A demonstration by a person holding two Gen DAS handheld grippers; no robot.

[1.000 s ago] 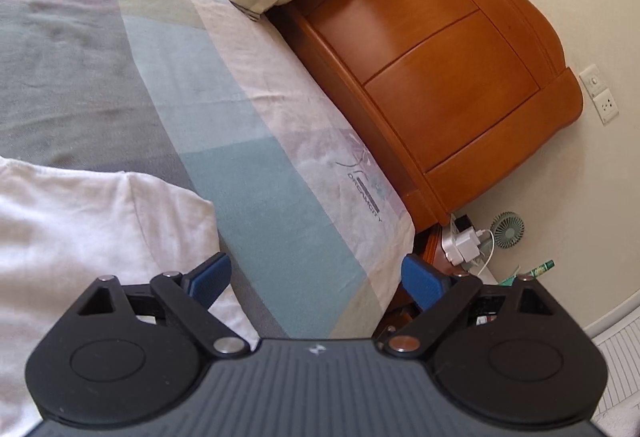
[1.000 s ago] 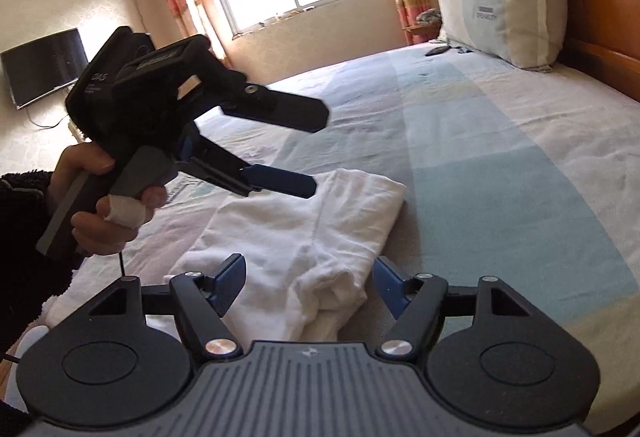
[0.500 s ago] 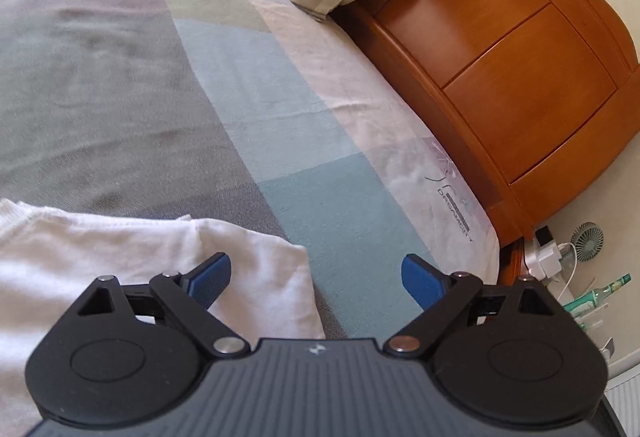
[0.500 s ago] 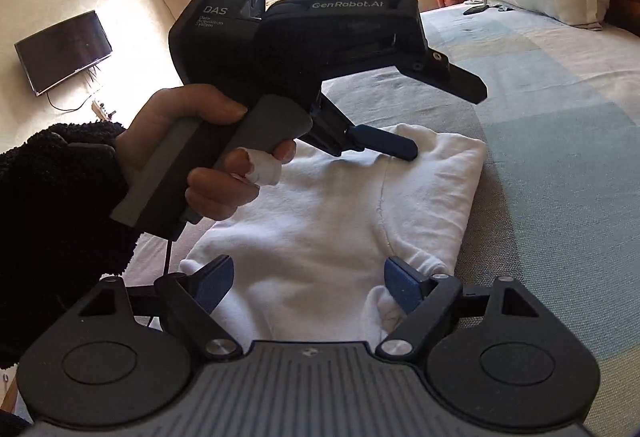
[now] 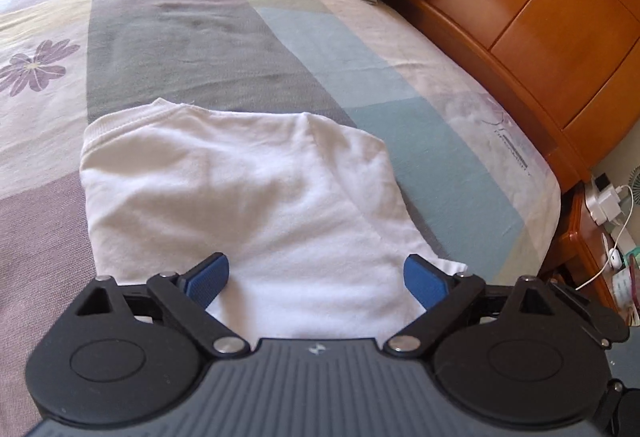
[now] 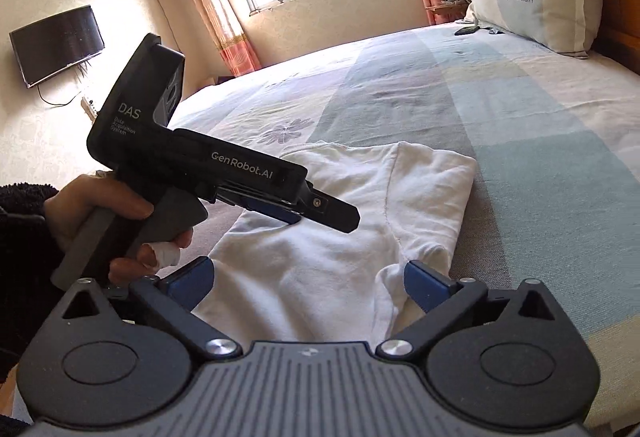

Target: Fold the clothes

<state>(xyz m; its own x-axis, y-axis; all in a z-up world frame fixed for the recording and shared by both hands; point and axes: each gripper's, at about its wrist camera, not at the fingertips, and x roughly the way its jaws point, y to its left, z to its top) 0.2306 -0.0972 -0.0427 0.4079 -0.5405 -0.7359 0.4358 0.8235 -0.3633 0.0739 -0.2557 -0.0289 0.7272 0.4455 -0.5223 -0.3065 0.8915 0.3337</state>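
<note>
White folded cotton garment (image 5: 248, 205): near edge hidden behind the left gripper's black body
Garment in right wrist view (image 6: 360, 237): part covered by the left gripper's black fingers (image 6: 332, 211)
Small dark flat object beside the pillow (image 6: 466, 30): too small to identify
Items on the wooden bedside stand (image 5: 612, 237): cut off by the frame edge
Hand's sleeve (image 6: 20, 237): cropped at left

Between the ribbed blue fingers (image 5: 210, 275) lies a white garment (image 5: 248, 197) of soft, matt knit cloth, ribbed at its hem. Beyond the fingers, the bed (image 5: 192, 37) wears a matt woven sheet, the headboard (image 5: 540, 17) is glossy varnished wood, and the left gripper (image 6: 320, 211) is matt black plastic.
</note>
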